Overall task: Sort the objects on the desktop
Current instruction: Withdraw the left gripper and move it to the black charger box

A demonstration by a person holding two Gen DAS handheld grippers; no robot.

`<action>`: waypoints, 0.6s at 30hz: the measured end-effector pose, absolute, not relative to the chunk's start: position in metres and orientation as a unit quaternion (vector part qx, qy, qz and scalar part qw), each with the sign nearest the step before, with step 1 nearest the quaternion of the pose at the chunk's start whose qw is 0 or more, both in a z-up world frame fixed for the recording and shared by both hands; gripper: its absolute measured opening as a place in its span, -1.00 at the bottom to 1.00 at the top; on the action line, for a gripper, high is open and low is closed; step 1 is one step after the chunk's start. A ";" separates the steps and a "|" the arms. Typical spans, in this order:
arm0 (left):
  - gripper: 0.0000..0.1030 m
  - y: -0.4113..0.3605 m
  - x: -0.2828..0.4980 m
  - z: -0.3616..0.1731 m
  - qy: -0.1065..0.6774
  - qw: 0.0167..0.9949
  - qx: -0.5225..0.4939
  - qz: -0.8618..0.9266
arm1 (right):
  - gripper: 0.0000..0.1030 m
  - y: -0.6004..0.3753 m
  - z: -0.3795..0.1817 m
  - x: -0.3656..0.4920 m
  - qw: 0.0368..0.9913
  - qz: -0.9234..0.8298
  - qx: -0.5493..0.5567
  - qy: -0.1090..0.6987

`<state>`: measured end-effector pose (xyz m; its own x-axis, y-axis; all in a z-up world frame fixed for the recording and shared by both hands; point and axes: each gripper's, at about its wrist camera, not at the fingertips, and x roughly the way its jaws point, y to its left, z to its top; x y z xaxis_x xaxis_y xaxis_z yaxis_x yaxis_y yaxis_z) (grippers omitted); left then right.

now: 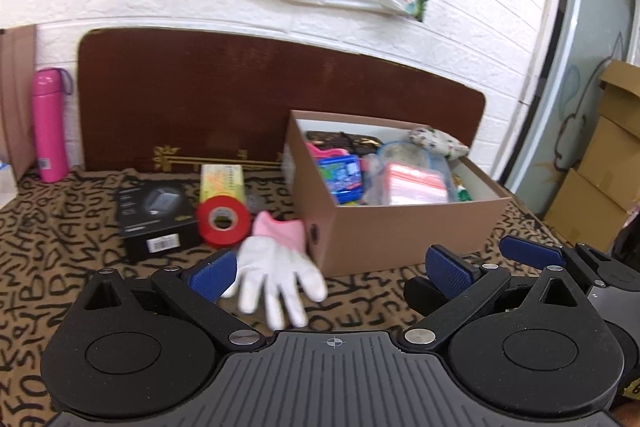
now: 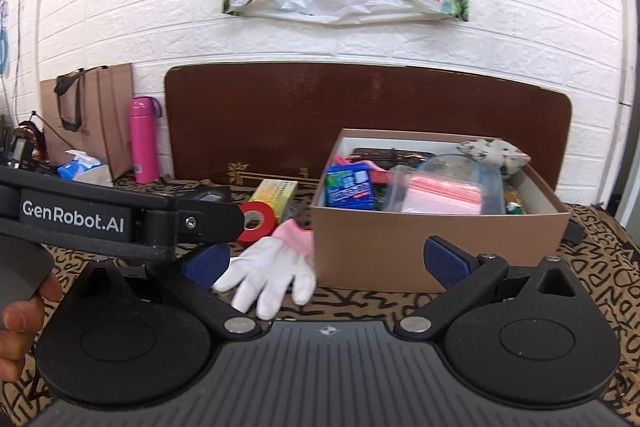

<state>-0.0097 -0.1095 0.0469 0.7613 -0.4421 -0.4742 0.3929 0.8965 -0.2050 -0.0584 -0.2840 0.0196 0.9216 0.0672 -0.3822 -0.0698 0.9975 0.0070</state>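
Note:
A white glove with a pink cuff point(image 1: 276, 267) lies on the patterned cloth against the left front corner of a brown cardboard box point(image 1: 400, 231); it also shows in the right wrist view point(image 2: 272, 271). The box point(image 2: 436, 247) holds several items. A red tape roll point(image 1: 223, 221), a black box point(image 1: 156, 217) and a yellow-green carton point(image 1: 222, 183) lie to the left of it. My left gripper point(image 1: 330, 273) is open and empty just short of the glove. My right gripper point(image 2: 326, 265) is open and empty before the glove and box. The left gripper's body crosses the right wrist view at the left.
A pink bottle point(image 1: 50, 125) stands at the back left near a brown paper bag point(image 2: 90, 115). A dark wooden board point(image 1: 260, 99) leans on the white brick wall. Stacked cardboard boxes point(image 1: 604, 151) stand at the far right. A tissue pack point(image 2: 80, 165) lies at the left.

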 end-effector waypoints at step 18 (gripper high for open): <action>1.00 -0.041 0.051 0.002 0.332 0.931 -0.096 -0.119 | 0.99 -0.247 -0.016 -0.005 0.966 0.093 0.015 0.241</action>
